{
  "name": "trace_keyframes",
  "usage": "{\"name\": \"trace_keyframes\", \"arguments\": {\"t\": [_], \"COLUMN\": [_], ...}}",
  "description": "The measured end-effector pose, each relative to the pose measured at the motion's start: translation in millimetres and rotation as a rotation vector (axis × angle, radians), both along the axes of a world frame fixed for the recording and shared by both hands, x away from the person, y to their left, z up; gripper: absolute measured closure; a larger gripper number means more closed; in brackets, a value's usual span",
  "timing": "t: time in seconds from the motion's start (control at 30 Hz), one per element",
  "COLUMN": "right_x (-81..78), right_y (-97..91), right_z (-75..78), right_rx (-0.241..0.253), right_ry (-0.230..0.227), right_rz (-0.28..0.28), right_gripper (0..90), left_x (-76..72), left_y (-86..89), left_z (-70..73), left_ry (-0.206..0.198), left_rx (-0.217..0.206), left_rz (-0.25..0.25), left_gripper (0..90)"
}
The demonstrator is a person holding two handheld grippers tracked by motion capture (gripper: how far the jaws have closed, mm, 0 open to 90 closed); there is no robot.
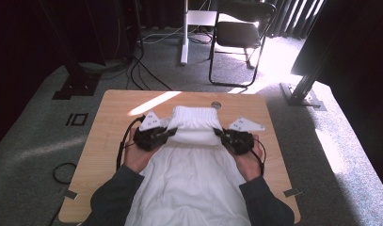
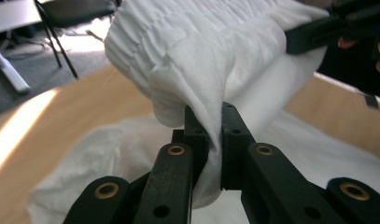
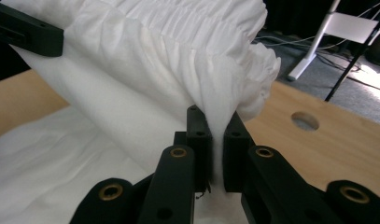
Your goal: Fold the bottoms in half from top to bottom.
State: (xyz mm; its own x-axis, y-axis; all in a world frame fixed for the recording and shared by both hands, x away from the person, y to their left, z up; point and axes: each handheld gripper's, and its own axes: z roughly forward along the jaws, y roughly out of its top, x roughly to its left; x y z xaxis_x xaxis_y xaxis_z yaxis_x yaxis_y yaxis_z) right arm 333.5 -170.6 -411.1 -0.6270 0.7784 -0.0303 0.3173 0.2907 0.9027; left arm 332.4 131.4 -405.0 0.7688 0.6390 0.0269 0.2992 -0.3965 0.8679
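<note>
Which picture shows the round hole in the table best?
The right gripper view: the hole sits near and sharp, right of the white cloth. In the high view it is a tiny spot by the table's far edge. In the left gripper view, cloth covers that side.

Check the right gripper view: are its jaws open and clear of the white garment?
No, the right gripper is shut on the white garment.

Both tongs, left and right, pinch white garment's gathered waistband at either end, above desk.
</note>
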Motion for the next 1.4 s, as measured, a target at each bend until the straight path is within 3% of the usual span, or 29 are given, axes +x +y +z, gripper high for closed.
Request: {"name": "trace_keyframes", "arguments": {"t": [0.03, 0.07, 0.1, 0.17, 0.2, 0.23, 0.27, 0.3, 0.33, 0.4, 0.5, 0.67, 0.8, 0.87, 0.9, 1.0, 1.03, 1.07, 1.13, 1.23, 1.27, 1.4], "right_x": [-6.6, -6.6, -18.8, -29.3, -29.3, -38.9, -38.9, -43.0, -49.1, -52.3, -52.8, -48.7, -40.7, -33.4, -27.8, -12.1, -12.1, -0.4, 12.3, 26.3, 40.2, 67.4], "right_y": [-0.3, -0.3, 0.3, 2.3, 2.3, 4.8, 4.8, 5.8, 7.7, 8.7, 10.3, 15.1, 16.9, 18.4, 19.6, 23.5, 23.5, 26.7, 29.8, 32.7, 35.2, 37.1], "right_z": [-7.1, -7.1, -25.6, -47.7, -47.7, -70.3, -70.3, -81.3, -101.7, -118.1, -134.1, -142.5, -141.8, -142.0, -141.9, -141.3, -141.3, -140.5, -139.4, -137.7, -136.4, -134.7], "right_rx": [0.002, 0.002, -0.012, -0.035, -0.035, -0.06, -0.06, -0.063, -0.081, -0.088, -0.101, -0.113, -0.101, -0.096, -0.093, -0.107, -0.107, -0.115, -0.13, -0.148, -0.16, -0.166], "right_ry": [0.015, 0.015, 0.054, 0.103, 0.103, 0.15, 0.15, 0.179, 0.229, 0.274, 0.312, 0.312, 0.337, 0.34, 0.342, 0.329, 0.329, 0.325, 0.322, 0.324, 0.324, 0.33], "right_rz": [0.009, 0.009, 0.024, 0.042, 0.042, 0.058, 0.058, 0.063, 0.073, 0.077, 0.077, 0.08, 0.073, 0.067, 0.06, 0.048, 0.048, 0.039, 0.028, 0.016, 0.004, -0.022], "right_gripper": [85.2, 85.2, 85.2, 85.2, 85.2, 85.1, 85.1, 85.1, 85.1, 85.1, 84.9, 84.3, 84.3, 84.3, 84.3, 84.3, 84.3, 84.4, 84.4, 84.4, 84.4, 84.4], "left_x": [-6.3, -6.3, -15.2, -23.5, -23.5, -25.7, -27.8, -29.3, -31.0, -34.1, -36.1, -32.0, -22.6, -5.9, -5.9, 20.4, 20.4, 34.5, 48.3, 61.4, 73.3, 92.8], "left_y": [0.4, 0.4, 0.6, 1.0, 1.0, 1.5, 2.5, 3.2, 3.1, 1.9, -3.8, -7.4, -7.1, -9.0, -9.0, -11.3, -11.3, -12.2, -13.9, -15.9, -17.9, -21.1], "left_z": [-9.0, -9.0, -27.1, -54.4, -54.4, -67.3, -80.0, -92.0, -102.7, -123.8, -136.0, -139.1, -139.4, -138.0, -138.0, -135.3, -135.3, -134.2, -132.9, -132.3, -132.3, -132.3], "left_ry": [0.015, 0.015, 0.049, 0.114, 0.114, 0.143, 0.179, 0.216, 0.232, 0.273, 0.258, 0.205, 0.201, 0.195, 0.195, 0.191, 0.191, 0.193, 0.192, 0.193, 0.188, 0.194], "left_rx": [0.011, 0.011, 0.044, 0.069, 0.069, 0.083, 0.081, 0.093, 0.108, 0.143, 0.211, 0.233, 0.231, 0.248, 0.248, 0.279, 0.279, 0.287, 0.301, 0.305, 0.304, 0.291], "left_rz": [-0.006, -0.006, -0.021, -0.026, -0.026, -0.025, -0.023, -0.025, -0.024, -0.022, -0.012, 0.002, 0.011, 0.026, 0.026, 0.045, 0.045, 0.062, 0.078, 0.102, 0.127, 0.173], "left_gripper": [85.2, 85.0, 84.4, 84.2, 84.0, 84.0, 84.0, 84.1, 84.1, 84.1, 83.9, 83.8, 83.9, 83.8, 83.8, 83.7, 83.7, 83.7, 83.7, 83.8, 83.8, 83.9]}}
